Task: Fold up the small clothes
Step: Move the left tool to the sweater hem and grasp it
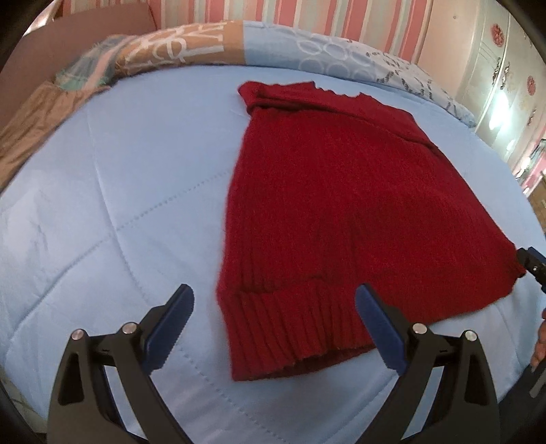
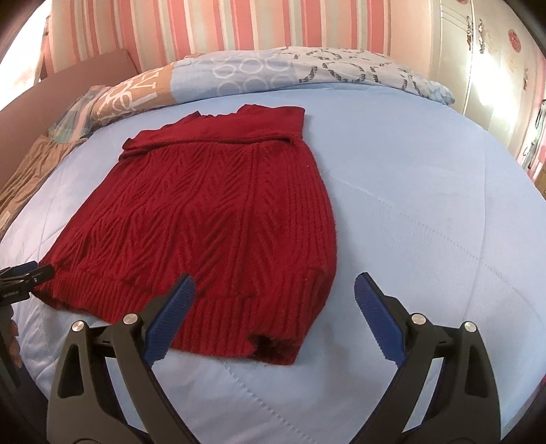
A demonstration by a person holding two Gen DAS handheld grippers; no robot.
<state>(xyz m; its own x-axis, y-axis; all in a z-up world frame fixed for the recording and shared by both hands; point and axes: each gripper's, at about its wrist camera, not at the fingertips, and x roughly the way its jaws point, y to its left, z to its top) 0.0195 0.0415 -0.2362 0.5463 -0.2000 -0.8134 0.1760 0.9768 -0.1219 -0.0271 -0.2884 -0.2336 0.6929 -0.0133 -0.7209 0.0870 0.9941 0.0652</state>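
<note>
While the red knit sweater (image 1: 341,211) lies flat on the light blue quilt (image 1: 119,205) of the bed, its sleeves already look turned in behind or across the body, so the garment reads as a long narrow panel. Its ribbed hem (image 2: 218,314) sits toward the near edge of the bed, and its collar end (image 2: 239,126) points at the patterned pillows (image 2: 273,71) along the far edge by the striped wall (image 2: 204,27).

Both tools hover just above the hem end and hold nothing. The left hand-held gripper (image 1: 274,316) is spread wide, its blue pads straddling the hem's left corner; the right hand-held gripper (image 2: 274,304) is equally released, with one pad over the hem and the other over bare quilt past the sweater's right corner.

My reading is that the side folds are finished and the lengthwise fold is the step in hand. The next move calls for each tool to drop onto its own hem corner, pinch through all the knit layers at once, then lift and carry the hem toward the collar together so the edges meet squarely. The thick, springy knit may slip or leave a lower layer behind, and a small gap shows at the hem's right corner (image 2: 269,345), so a deep bite there seems wise.
</note>
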